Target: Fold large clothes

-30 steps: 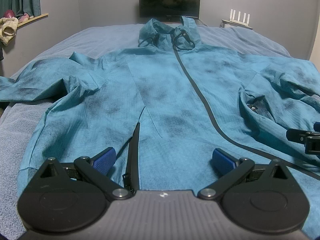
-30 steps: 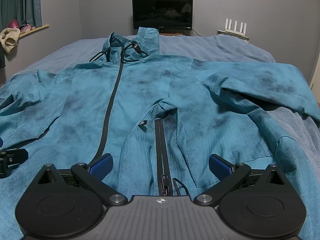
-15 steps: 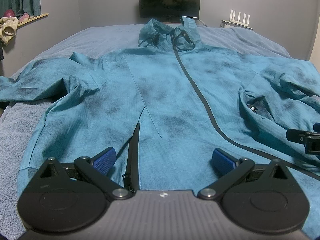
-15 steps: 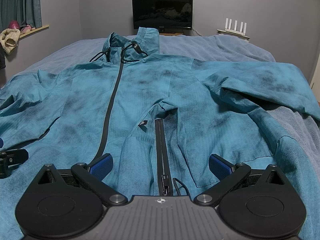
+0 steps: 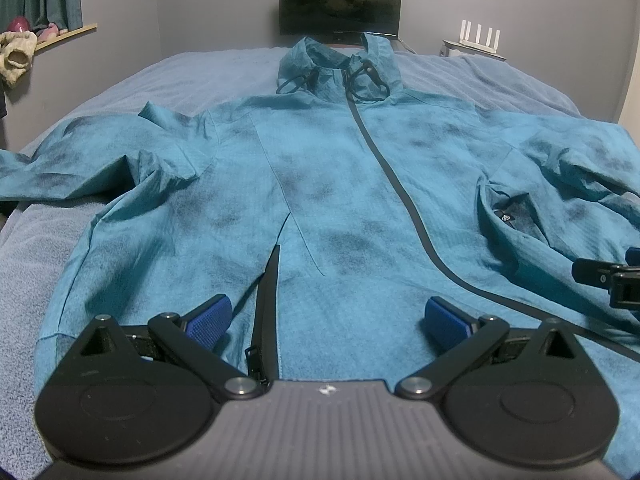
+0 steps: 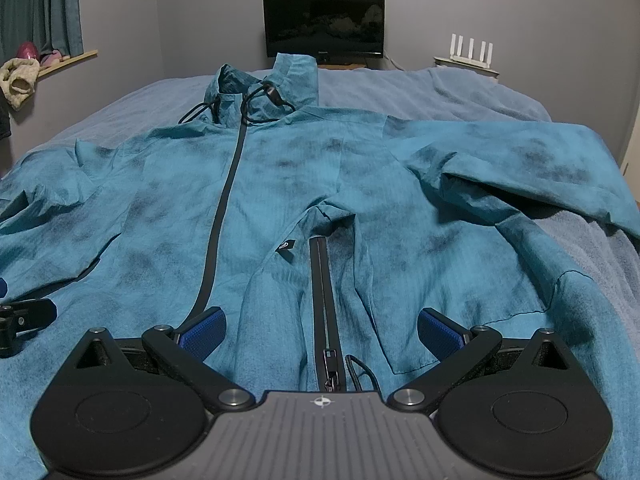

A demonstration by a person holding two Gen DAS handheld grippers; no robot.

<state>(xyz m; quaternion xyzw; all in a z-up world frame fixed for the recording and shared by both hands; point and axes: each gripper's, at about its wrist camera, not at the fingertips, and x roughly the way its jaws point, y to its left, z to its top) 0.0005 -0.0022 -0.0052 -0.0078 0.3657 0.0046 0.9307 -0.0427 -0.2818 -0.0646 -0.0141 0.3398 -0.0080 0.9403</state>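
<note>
No movement: jacket point(image 5: 340, 208) flat, tongs point(image 5: 327, 318) agape.

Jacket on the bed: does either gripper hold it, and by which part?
Neither. The left gripper and right gripper are open over the jacket hem.

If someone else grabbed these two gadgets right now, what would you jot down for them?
Left hand-held gripper: open, holding nothing, at the hem beside a pocket zip.
Right hand-held gripper: open, holding nothing, over the other pocket zip.
The teal hooded jacket with dark blotches lies face up and zipped on the grey-blue bed cover, sleeves spread out sideways.
Done: jacket laid out flat.
Left: every fold; probably the sleeves inward first.
</note>
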